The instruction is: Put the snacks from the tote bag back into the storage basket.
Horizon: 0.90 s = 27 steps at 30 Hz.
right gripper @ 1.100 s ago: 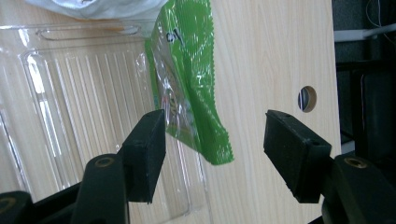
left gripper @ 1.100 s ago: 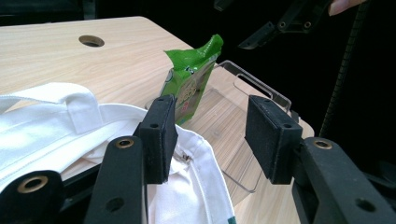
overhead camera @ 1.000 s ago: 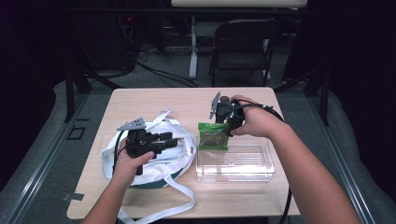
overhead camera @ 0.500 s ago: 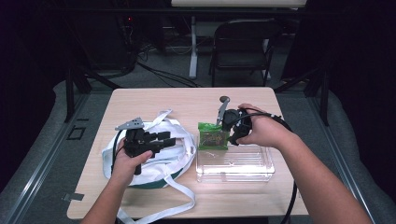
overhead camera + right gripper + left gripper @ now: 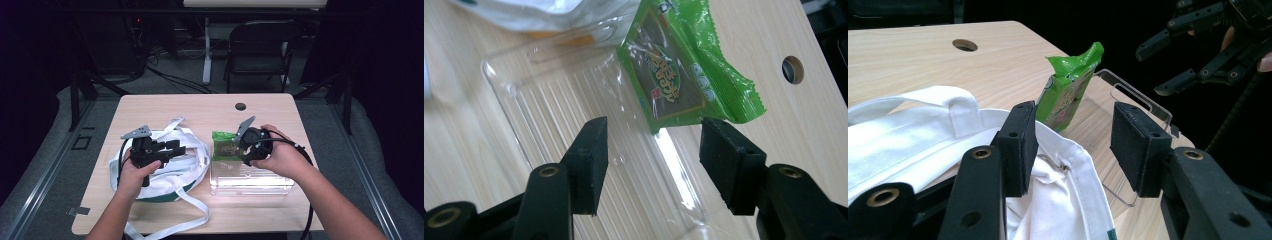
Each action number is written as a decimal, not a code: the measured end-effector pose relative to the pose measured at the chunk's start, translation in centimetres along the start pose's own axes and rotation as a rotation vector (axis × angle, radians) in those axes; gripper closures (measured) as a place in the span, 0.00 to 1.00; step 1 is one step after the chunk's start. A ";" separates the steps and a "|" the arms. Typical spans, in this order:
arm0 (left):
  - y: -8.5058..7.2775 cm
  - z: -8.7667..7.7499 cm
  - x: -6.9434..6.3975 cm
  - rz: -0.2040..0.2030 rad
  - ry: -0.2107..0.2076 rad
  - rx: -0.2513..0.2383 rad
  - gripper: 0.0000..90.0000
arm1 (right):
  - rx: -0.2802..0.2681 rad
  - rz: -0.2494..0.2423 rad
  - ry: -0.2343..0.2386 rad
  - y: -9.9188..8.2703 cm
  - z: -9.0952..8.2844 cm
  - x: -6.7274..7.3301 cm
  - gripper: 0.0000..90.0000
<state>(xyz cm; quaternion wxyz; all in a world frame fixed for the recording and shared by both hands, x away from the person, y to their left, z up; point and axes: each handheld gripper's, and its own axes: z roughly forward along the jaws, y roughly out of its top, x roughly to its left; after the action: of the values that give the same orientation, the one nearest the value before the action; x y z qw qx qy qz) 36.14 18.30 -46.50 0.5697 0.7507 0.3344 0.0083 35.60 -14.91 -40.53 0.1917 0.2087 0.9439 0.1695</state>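
Right gripper (image 5: 244, 144) lowered, jaws now apart, green packet (image 5: 679, 70) released against clear tray (image 5: 574, 125).

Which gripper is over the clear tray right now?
The right gripper: it hangs open above the clear tray beside the green packet. The left gripper is open over the white bag.
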 end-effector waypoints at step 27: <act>-0.3 -0.1 0.5 -0.018 0.030 0.008 0.59 | -0.298 0.349 -0.033 -5.5 1.7 4.3 0.56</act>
<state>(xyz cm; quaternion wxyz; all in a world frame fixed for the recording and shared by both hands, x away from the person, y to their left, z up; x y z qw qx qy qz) 36.34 18.65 -46.91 0.5617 0.7498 0.3495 0.0131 30.91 -17.26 -45.51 0.2034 0.3410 0.8548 0.3343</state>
